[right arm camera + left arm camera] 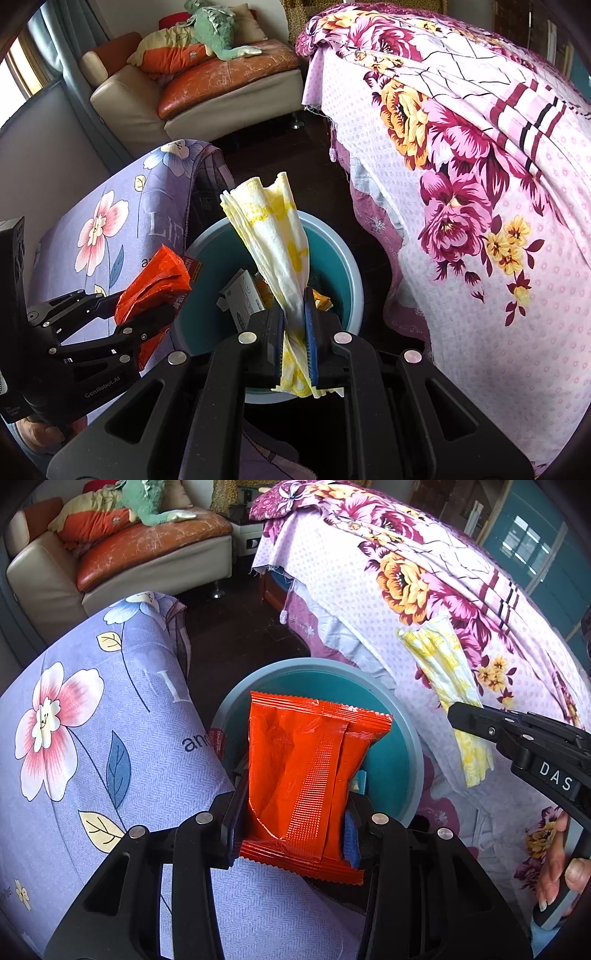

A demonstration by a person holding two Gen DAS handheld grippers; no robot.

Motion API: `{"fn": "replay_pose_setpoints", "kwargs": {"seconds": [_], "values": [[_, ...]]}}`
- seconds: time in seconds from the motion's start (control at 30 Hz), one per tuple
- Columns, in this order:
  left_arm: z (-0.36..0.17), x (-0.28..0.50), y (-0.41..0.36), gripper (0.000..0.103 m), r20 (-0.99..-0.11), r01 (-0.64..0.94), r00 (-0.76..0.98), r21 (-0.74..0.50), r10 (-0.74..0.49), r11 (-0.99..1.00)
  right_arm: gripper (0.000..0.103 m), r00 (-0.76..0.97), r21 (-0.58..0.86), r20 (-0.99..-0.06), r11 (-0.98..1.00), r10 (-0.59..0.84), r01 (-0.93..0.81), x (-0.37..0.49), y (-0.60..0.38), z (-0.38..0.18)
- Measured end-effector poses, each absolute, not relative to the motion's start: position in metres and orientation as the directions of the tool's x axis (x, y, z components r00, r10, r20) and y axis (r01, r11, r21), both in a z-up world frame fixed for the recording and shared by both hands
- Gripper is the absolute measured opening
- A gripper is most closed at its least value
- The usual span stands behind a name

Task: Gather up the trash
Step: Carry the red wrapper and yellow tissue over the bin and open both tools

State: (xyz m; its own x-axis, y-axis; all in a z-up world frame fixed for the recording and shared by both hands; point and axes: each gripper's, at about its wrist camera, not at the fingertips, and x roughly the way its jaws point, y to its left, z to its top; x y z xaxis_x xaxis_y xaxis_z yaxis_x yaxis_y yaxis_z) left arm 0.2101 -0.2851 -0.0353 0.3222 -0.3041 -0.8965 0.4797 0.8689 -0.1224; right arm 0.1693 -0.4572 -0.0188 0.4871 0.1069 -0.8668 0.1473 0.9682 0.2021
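My left gripper [291, 816] is shut on a red snack wrapper [310, 771] and holds it above the near rim of a teal trash bin [402, 746]. It also shows in the right wrist view [144, 310], with the wrapper [155, 280] at the bin's left edge. My right gripper [295, 343] is shut on a white and yellow tissue wrapper [277, 236], held upright over the bin [340, 266]. The bin holds a grey carton [242, 295] and other small scraps. In the left wrist view the right gripper [458, 710] holds the tissue wrapper [443, 664] at the right.
A lilac floral cushion [92, 738] lies left of the bin. A bed with a pink floral cover [480, 184] rises on the right. A cream sofa with orange cushions [221, 85] stands at the back. Dark floor shows between them.
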Motion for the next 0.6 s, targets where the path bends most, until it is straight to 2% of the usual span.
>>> {"fn": "replay_pose_setpoints", "kwargs": {"seconds": [0.17,0.27,0.33,0.4,0.43,0.53,0.6], "values": [[-0.036,0.214,-0.288,0.046,-0.893,0.491,0.318,-0.133,-0.320,0.861,0.011,0.486,0.191,-0.869,0.970,0.095,0.151,0.175,-0.456,-0.017],[-0.035,0.215,-0.289,0.054,-0.887,0.496,0.332,-0.126,-0.322,0.859,0.011,0.484,0.185,-0.871,0.971,0.089,0.153,0.177,-0.456,-0.016],[-0.034,0.216,-0.290,0.065,-0.884,0.494,0.344,-0.118,-0.318,0.862,0.011,0.483,0.180,-0.872,0.972,0.086,0.153,0.179,-0.455,-0.015],[-0.032,0.218,-0.288,0.071,-0.880,0.487,0.352,-0.118,-0.318,0.865,0.011,0.481,0.177,-0.873,0.973,0.084,0.151,0.181,-0.454,-0.014],[-0.032,0.218,-0.287,0.077,-0.879,0.482,0.356,-0.119,-0.318,0.868,0.011,0.481,0.174,-0.873,0.973,0.082,0.151,0.182,-0.453,-0.014],[-0.028,0.218,-0.282,0.087,-0.871,0.469,0.377,-0.113,-0.315,0.876,0.011,0.478,0.164,-0.875,0.976,0.077,0.144,0.184,-0.449,-0.012],[-0.025,0.218,-0.277,0.089,-0.867,0.465,0.388,-0.110,-0.314,0.879,0.011,0.476,0.159,-0.876,0.978,0.075,0.138,0.185,-0.445,-0.011]]}}
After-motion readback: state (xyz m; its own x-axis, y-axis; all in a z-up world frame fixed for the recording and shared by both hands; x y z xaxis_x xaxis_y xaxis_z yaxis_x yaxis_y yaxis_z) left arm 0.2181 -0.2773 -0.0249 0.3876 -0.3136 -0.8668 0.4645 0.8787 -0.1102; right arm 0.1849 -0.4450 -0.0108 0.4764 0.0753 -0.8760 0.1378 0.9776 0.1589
